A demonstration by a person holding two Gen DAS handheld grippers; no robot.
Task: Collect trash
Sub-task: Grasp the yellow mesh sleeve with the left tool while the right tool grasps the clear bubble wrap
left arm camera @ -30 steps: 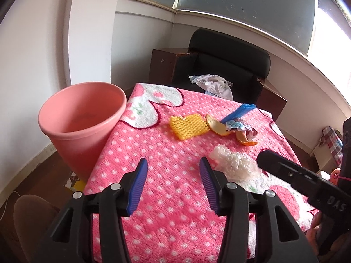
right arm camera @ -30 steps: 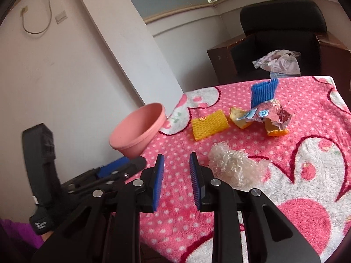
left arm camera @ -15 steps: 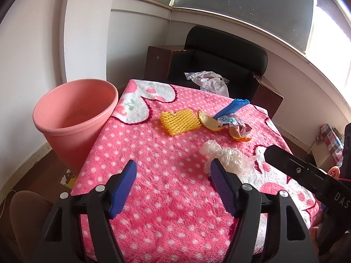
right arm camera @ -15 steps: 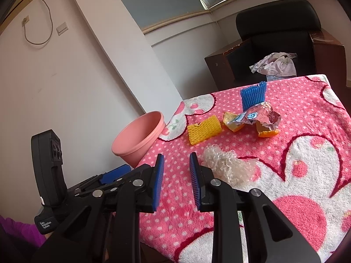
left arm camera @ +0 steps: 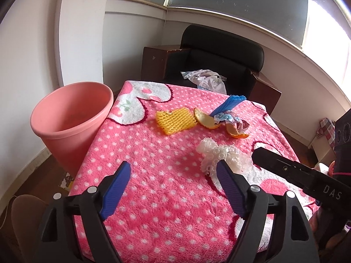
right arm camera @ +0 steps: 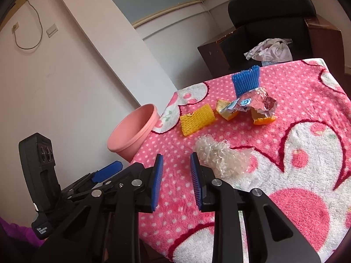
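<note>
Left gripper (left arm camera: 173,173): fingers just spread wide, nothing between them, hovering over the pink dotted table (left arm camera: 153,175). Right gripper (right arm camera: 176,162): fingers partly parted, empty, right pad just beside the bubble wrap (right arm camera: 219,157). Farther out: yellow foam net (left arm camera: 175,122), orange peels (left arm camera: 206,120), foil wrapper (right arm camera: 256,104), blue foam net (right arm camera: 245,81). Pink bin (left arm camera: 70,122) beside the table's left edge, apparently empty. Probably the approach to a first pick; next, closing in on the nearest scrap, then carrying to the bin.
</note>
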